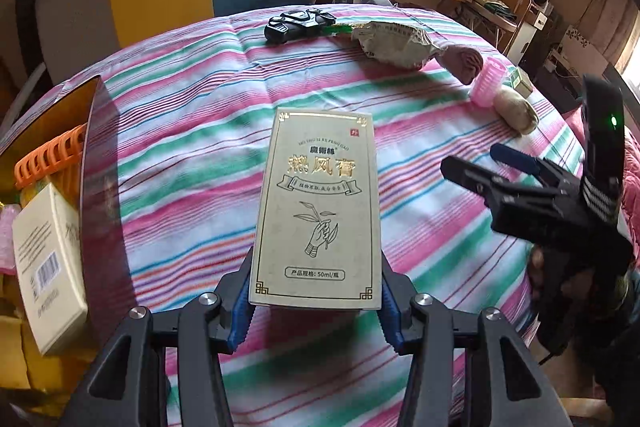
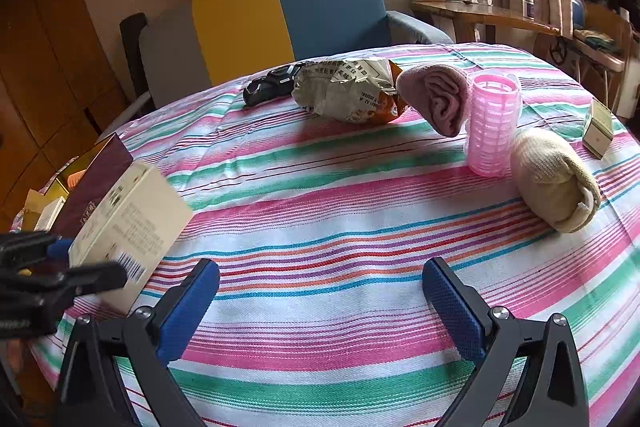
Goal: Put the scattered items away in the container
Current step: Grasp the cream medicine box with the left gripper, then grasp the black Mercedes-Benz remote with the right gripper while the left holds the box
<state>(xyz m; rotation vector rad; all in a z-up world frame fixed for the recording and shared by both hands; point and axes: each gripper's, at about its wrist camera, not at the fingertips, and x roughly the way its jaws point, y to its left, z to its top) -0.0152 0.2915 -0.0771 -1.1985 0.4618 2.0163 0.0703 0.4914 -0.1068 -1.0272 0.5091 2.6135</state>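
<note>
One tall cream cardboard box with gold lettering [image 1: 316, 203] is clamped between the nearly closed blue pads of the left gripper [image 1: 316, 311], so the carry is in hand; next it must swing to nine o'clock, over the open gold-lined container [image 1: 86, 163] holding one pale box and one orange comb-like piece. Seen from the right wrist, the right gripper [image 2: 320, 307] hangs wide open and empty, while six items wait on the striped cloth [image 2: 320, 235] between eleven and two o'clock.

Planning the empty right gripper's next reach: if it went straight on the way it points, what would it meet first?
Probably only the striped tablecloth. The right gripper is open, nothing between its fingers; the pink cup sits farther off, right of that line.
</note>
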